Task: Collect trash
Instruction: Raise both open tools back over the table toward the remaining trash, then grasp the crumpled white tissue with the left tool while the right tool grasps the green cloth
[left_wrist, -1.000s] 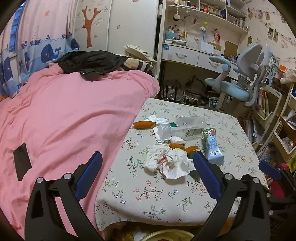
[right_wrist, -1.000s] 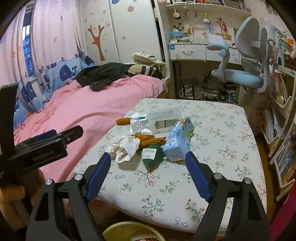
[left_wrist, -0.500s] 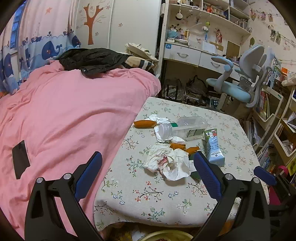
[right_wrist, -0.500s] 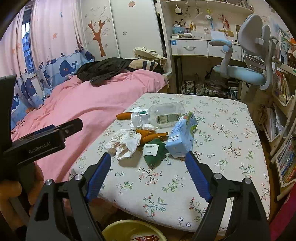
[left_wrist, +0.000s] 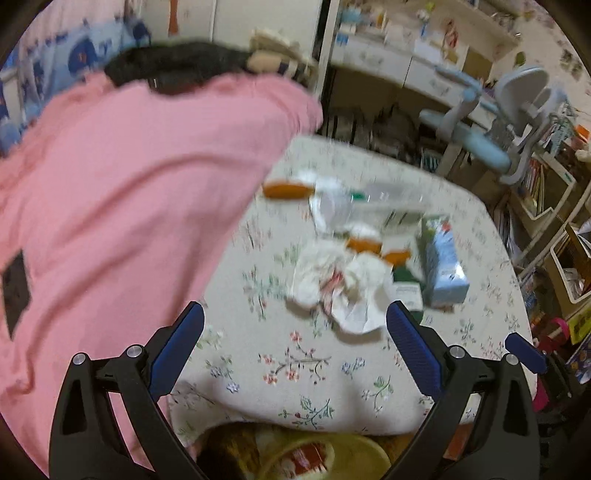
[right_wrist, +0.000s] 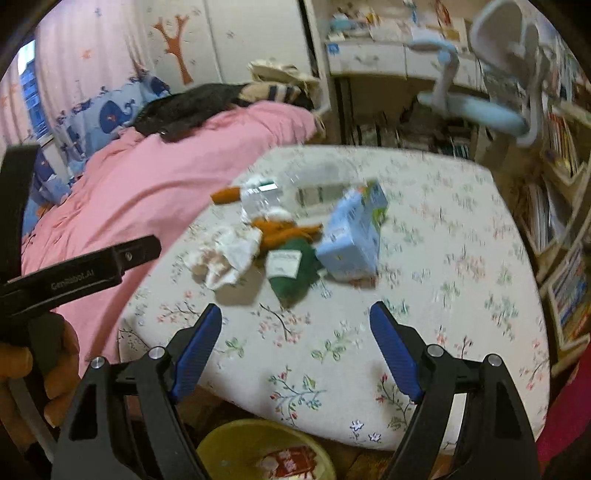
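Trash heap: a cluster of litter near the middle of the floral table (right_wrist: 424, 258), toward its bed-side half.
Crumpled tissue: white crumpled tissue (left_wrist: 340, 284) (right_wrist: 225, 254) with reddish marks, the piece of the heap closest to the table's near edge.
Green packet: dark green packet (right_wrist: 291, 271) with a white label, lying just beside the tissue and touching the carton's foot.
Milk carton: light blue milk carton (right_wrist: 352, 236) (left_wrist: 441, 267) lying on its side, at the heap's end away from the bed.
Orange peels: orange scraps (right_wrist: 284, 230) between the tissue and the bottle; one more orange piece (left_wrist: 286, 190) lies apart at the table's bed-side edge.
Bottle: clear plastic bottle (right_wrist: 310, 188) with a green cap, lying flat on the far side of the heap.
Left gripper: left gripper (left_wrist: 293, 347) held above the table's near edge, blue pads spread wide, nothing between them; the tissue lies just ahead of its tips.
Right gripper: right gripper (right_wrist: 295, 350) likewise wide apart and empty, above the table's near edge, with the green packet ahead.
Waste bin: yellow waste bin (right_wrist: 221, 443) on the floor below the table's near edge, a red wrapper inside.
Bed: pink-covered bed (left_wrist: 129, 184) alongside the table.
Chair: pale blue desk chair (right_wrist: 491, 99) beyond the table's far side.
Sharpness: both views blurred.
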